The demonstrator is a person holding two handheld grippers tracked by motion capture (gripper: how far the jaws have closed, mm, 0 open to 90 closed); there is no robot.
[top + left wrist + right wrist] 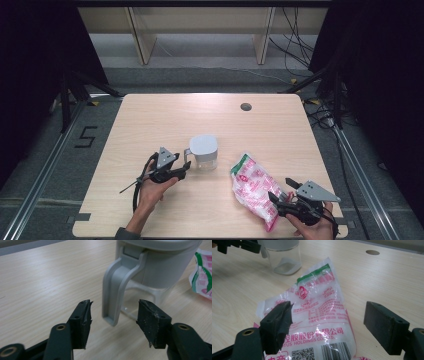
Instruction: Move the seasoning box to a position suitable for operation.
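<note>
Matt grey plastic jug (204, 151) — glossy crinkled plastic bag (254, 189), pale wood-grain table (280, 130)

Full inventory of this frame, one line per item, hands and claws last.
jug: 1, clear body, grey-white lid and handle, table centre
bag: 1, clear with pink and green print, lying right of the jug
table: 1, light wood, round hole near far edge
left claw: 1, black, open, jaws either side of the jug handle, not touching
right claw: 1, black, open, over the bag
hands: 2, at the near edge, one on each claw
</note>
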